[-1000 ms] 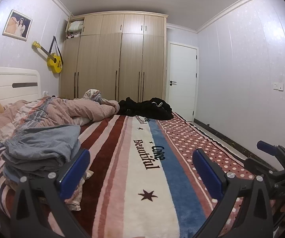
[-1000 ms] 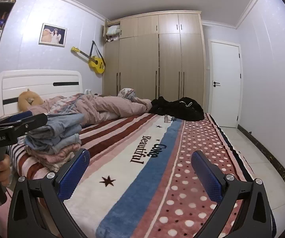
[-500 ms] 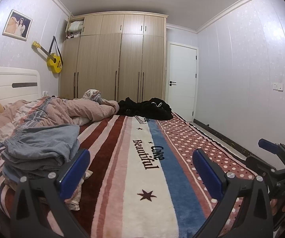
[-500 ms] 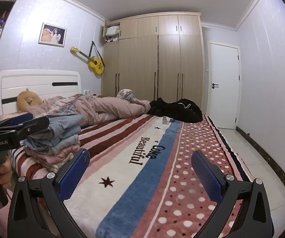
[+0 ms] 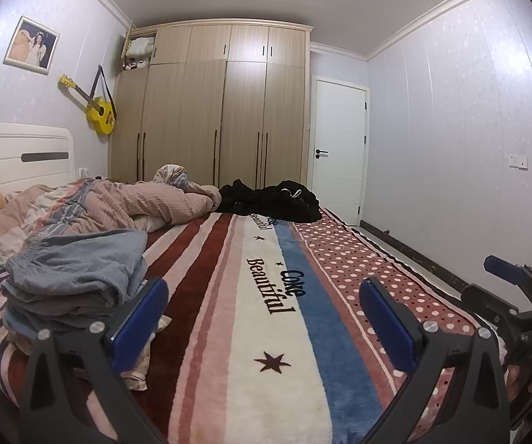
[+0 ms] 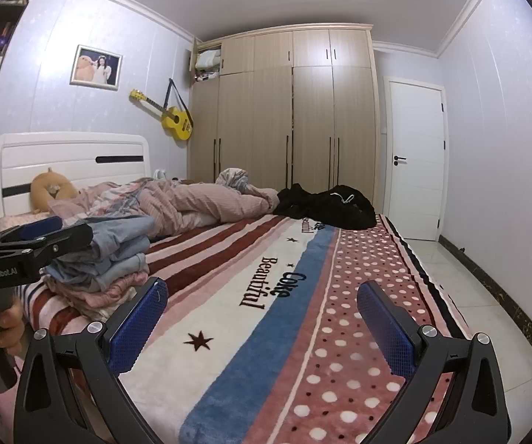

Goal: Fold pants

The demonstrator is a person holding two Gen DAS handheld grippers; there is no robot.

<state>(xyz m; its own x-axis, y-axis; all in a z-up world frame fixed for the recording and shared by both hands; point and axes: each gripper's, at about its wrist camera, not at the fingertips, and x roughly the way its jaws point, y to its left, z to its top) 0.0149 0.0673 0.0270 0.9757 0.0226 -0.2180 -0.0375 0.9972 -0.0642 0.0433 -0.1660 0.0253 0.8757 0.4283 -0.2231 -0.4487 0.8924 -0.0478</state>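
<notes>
A stack of folded clothes with blue-grey pants on top (image 5: pixel 77 270) lies on the left of the bed; it also shows in the right wrist view (image 6: pixel 114 255). A heap of black clothes (image 5: pixel 277 201) lies at the far end of the bed, also seen in the right wrist view (image 6: pixel 328 207). My left gripper (image 5: pixel 262 318) is open and empty above the striped blanket, just right of the stack. My right gripper (image 6: pixel 262 322) is open and empty over the blanket's blue stripe. Each gripper shows at the edge of the other's view.
The striped and dotted blanket (image 5: pixel 288 333) covers the bed. A rumpled pink duvet (image 5: pixel 147 203) and a plush toy (image 6: pixel 49 188) lie near the white headboard (image 6: pixel 70 159). A wardrobe (image 5: pixel 225 111) and white door (image 5: pixel 339 151) stand behind. Tiled floor (image 6: pixel 461 281) runs along the bed's right side.
Both grippers have drifted slightly; the views have shifted a little. Both stay open and empty. The clothes have not moved.
</notes>
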